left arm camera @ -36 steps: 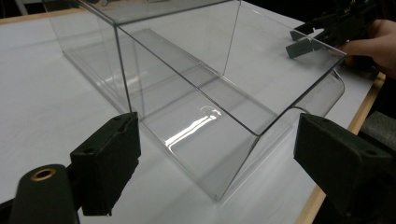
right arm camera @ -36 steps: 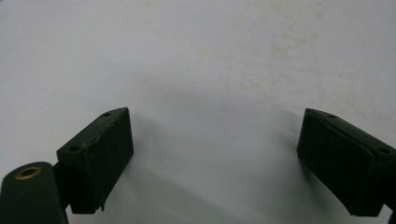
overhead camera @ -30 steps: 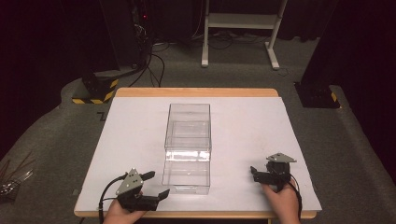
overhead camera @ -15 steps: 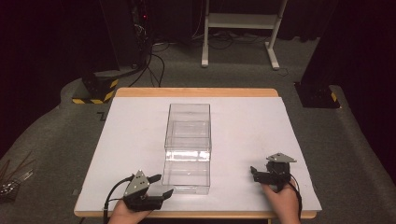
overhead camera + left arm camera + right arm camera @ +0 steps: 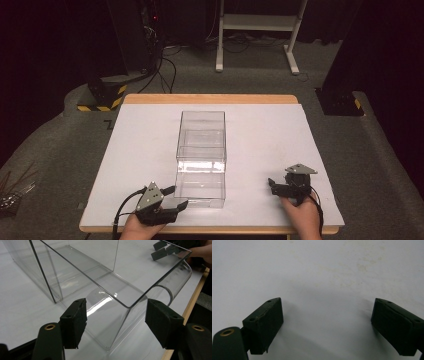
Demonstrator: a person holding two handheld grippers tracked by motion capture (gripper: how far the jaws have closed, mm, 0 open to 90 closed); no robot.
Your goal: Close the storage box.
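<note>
Our left claw [image 5: 115, 322] has just been closing around the clear box's [image 5: 201, 150] near corner, not yet pinching; slick walls could slip. Right claw [image 5: 327, 322] spread.

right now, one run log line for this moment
left gripper: jaws just closing, astride near corner of clear box, pads not touching | right gripper: open over table

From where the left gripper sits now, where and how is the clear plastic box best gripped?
Probably at the near corner of the clear plastic box, approached from the table's near edge. There a thin upright wall meets the open rim, so one jaw can go inside and one outside. The left gripper, whose jaws have just been closing, already straddles that corner without touching it.
</note>
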